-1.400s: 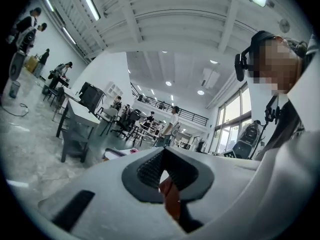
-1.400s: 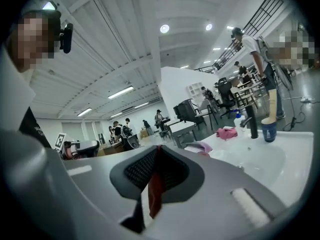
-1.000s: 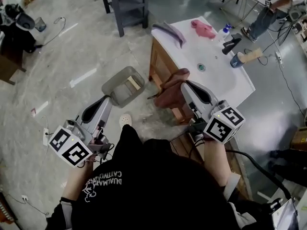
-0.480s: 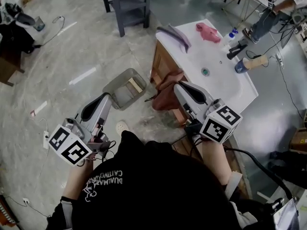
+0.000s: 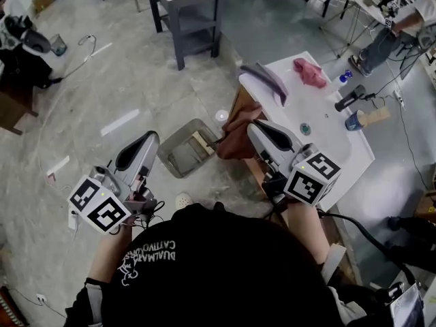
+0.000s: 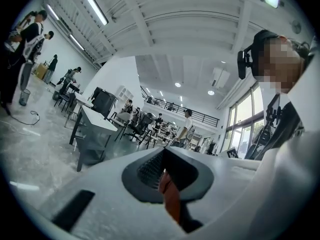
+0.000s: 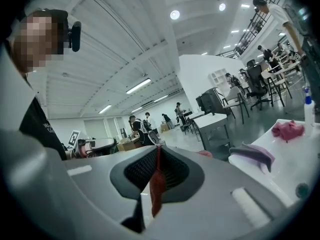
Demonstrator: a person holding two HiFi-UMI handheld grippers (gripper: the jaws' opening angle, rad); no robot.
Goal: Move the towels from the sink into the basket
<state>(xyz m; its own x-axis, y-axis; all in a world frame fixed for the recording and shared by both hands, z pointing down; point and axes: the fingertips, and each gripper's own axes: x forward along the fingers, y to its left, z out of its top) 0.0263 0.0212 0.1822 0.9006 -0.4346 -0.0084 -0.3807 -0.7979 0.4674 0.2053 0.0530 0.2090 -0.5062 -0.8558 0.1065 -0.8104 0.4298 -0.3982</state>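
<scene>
Right claw (image 5: pixel 251 125), level, clamps the brown towel (image 5: pixel 234 140); left claw (image 5: pixel 150 137), level, closed.

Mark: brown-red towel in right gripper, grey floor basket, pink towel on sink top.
brown-red cloth towel (image 5: pixel 235 131): head view, hanging middle.
grey rectangular basket (image 5: pixel 177 136): head view, upper-left rim.
crumpled pink towel (image 5: pixel 310 72): head view, centre.

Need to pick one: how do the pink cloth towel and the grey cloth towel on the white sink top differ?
The pink cloth towel is bunched in a heap; the grey cloth towel lies stretched long. Grey is nearer the rectangular basket than pink. Both lie untouched.
</scene>
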